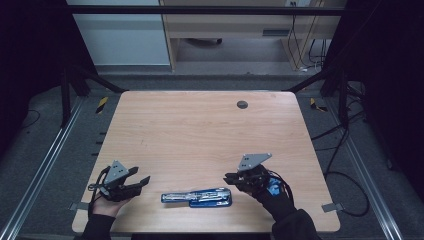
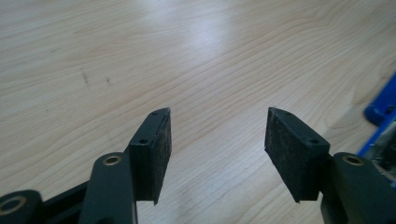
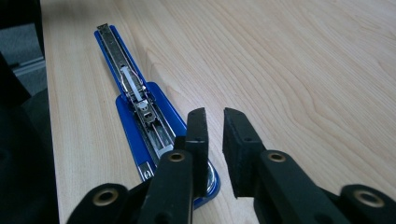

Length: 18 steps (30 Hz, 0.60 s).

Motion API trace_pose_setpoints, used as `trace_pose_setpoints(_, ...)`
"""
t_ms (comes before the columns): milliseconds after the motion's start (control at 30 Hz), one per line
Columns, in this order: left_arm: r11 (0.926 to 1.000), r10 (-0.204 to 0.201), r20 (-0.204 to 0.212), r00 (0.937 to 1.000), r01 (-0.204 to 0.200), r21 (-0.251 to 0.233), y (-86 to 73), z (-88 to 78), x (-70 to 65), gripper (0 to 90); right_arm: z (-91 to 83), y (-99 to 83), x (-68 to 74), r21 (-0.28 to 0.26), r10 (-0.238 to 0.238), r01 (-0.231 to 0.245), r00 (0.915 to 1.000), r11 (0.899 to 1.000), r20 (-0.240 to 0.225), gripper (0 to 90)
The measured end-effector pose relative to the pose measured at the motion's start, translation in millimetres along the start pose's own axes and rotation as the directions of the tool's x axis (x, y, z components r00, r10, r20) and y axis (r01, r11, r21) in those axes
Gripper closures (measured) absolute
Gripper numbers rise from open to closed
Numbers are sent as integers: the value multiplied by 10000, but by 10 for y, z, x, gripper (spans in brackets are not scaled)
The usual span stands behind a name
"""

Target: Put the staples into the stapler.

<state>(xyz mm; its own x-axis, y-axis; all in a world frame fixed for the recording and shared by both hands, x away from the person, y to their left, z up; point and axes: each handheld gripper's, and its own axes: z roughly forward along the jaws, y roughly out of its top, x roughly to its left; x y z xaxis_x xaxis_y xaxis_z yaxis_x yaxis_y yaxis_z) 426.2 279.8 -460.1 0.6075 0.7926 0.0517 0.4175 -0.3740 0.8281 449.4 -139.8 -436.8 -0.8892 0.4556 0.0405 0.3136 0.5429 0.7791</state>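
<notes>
On a wooden desk (image 1: 200,125) a blue stapler (image 1: 197,197), swung open flat, lies near the front edge between a wide-open, empty left tool (image 1: 142,176) and a nearly closed, empty right tool (image 1: 229,177), which risks nudging it off the edge.
</notes>
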Motion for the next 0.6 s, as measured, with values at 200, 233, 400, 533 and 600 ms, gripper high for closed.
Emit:
trace_pose_setpoints(200,9994,288,511,9983,-278,-205,33,-24,-94,420,-61,-147,61,-79,465,-464,9987,9989,227,893)
trace_pose_setpoints(233,9991,380,644,9972,-367,-208,36,-23,-108,422,-69,-168,72,-115,563,-561,9982,9984,188,900)
trace_pose_setpoints(400,9946,1036,1304,9860,-1029,-125,45,-6,-182,418,-41,-237,146,13,688,-688,9976,9976,2,900)
trace_pose_setpoints(533,9902,1392,1569,9778,-1398,-78,57,-12,-234,403,11,-266,177,215,651,-649,9978,9977,-80,900)
trace_pose_setpoints(600,9891,1467,1703,9744,-1471,-102,61,-19,-245,400,31,-272,190,281,691,-688,9975,9972,-119,900)
